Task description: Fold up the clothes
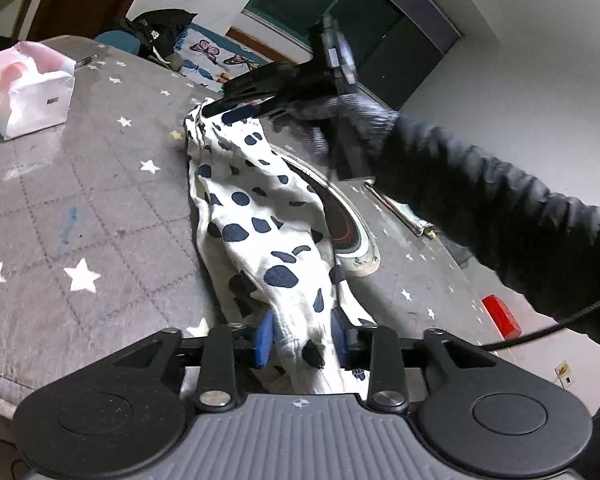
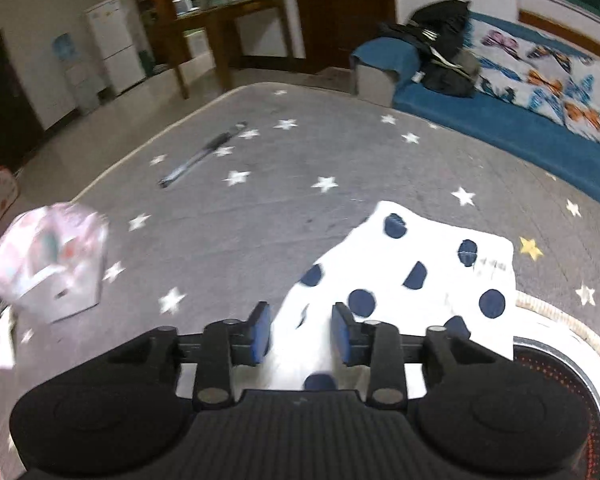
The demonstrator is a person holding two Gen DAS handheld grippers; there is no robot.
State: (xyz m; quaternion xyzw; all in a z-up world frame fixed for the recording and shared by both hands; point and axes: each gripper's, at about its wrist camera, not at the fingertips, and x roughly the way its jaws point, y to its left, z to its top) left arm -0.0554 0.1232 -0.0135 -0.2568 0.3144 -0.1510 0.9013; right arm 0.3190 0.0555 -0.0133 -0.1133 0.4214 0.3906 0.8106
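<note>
Left wrist view: the left gripper (image 1: 302, 340) stood at the lower centre of the frame, its blue pads (image 1: 263, 339) clenched on one end of a white garment with dark blue spots (image 1: 260, 216). The garment ran as a bunched strip from the pads up toward the centre of the frame, above a grey cloth with white stars (image 1: 80, 184) that covered the table. At its upper end the right gripper (image 1: 236, 100) gripped the other end of the strip; a gloved hand (image 1: 356, 120) in a black sleeve (image 1: 520, 216) held that gripper, blurred by motion. A round white-rimmed cooker plate (image 1: 364, 256) lay just right of the garment. A white and pink paper bag (image 1: 24, 88) stood in the upper left. A red block (image 1: 500, 316) lay at the right, near a thin black cable (image 1: 556, 324).

Right wrist view: the right gripper (image 2: 302, 336) occupied the lower centre, its jaws closed on white fabric of the garment (image 2: 420, 280), which passed between the blue pads (image 2: 260, 336). Beyond the pads the garment spread flat toward the centre right, over the starred cloth (image 2: 260, 208). The cooker plate (image 2: 560, 360) sat at the lower right, partly under the garment. The paper bag (image 2: 48, 256) appeared blurred at the left. A dark pen-like object (image 2: 200, 156) lay on the cloth at upper centre. A blue couch with a butterfly cover (image 2: 540, 80) filled the upper right.
</note>
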